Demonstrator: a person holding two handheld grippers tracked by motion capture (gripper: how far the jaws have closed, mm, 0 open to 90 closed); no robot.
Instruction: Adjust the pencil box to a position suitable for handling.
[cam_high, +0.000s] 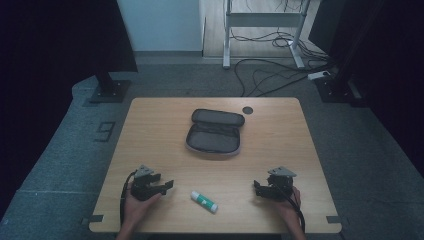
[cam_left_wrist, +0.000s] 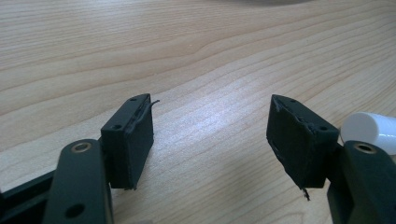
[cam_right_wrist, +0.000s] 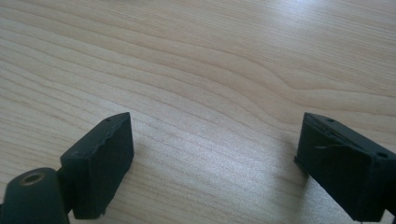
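From above, the glue stick (cam_high: 204, 201) lies on the tabletop (cam_high: 150, 145) between both tools, nearer the left tool (cam_high: 167, 187), long axis slanting. The pencil case (cam_high: 215, 132) beyond looks unzipped, probably empty. Left tool's camera: jaws apart, white cap (cam_left_wrist: 369, 130) just right. Right tool (cam_right_wrist: 212, 163): jaws apart too.

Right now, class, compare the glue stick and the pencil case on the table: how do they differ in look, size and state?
The glue stick is white with a green band; the pencil case is dark grey. The glue stick is a small rigid tube, the pencil case a much larger soft pouch. The glue stick lies closed near the front edge between the left gripper and right gripper; the pencil case lies unzipped and open at mid-table. Both rest on the wooden table, untouched.
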